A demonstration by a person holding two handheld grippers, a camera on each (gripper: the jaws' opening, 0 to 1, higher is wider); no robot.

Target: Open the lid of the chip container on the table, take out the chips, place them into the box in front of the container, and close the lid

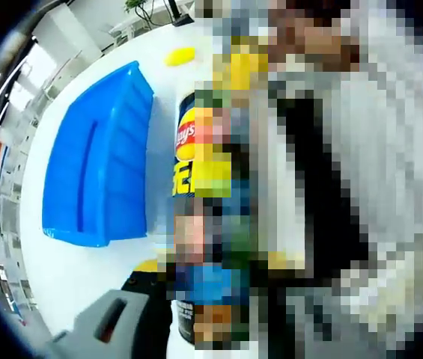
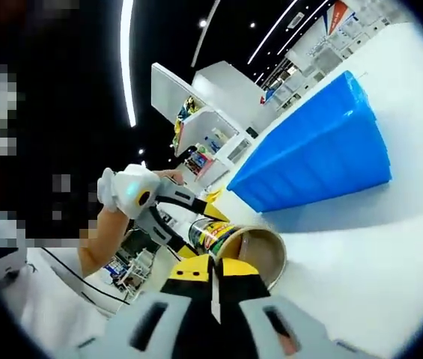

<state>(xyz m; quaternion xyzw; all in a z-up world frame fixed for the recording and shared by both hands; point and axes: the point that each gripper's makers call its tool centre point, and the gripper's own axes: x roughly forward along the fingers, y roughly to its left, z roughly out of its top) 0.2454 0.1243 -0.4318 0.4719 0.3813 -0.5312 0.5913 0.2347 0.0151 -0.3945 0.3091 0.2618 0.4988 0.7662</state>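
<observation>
The chip can (image 1: 187,142), a yellow and red Lay's tube, runs up the middle of the left gripper view, and my left gripper (image 1: 172,303) is shut around its lower body. Only the grey left jaw shows there; mosaic covers the other side. In the right gripper view the can (image 2: 218,235) lies tilted over the table with its open mouth (image 2: 262,253) facing me, lid off. My right gripper (image 2: 212,288) is shut just in front of that mouth, a thin pale sliver between its yellow-black tips. The blue box (image 1: 99,172) (image 2: 323,146) stands beyond the can.
A small yellow object (image 1: 180,56) lies on the white table (image 2: 353,292) past the can's far end. A person's hand and forearm (image 2: 102,232) hold the left gripper (image 2: 132,191) at the left. Shelves and ceiling lights show behind.
</observation>
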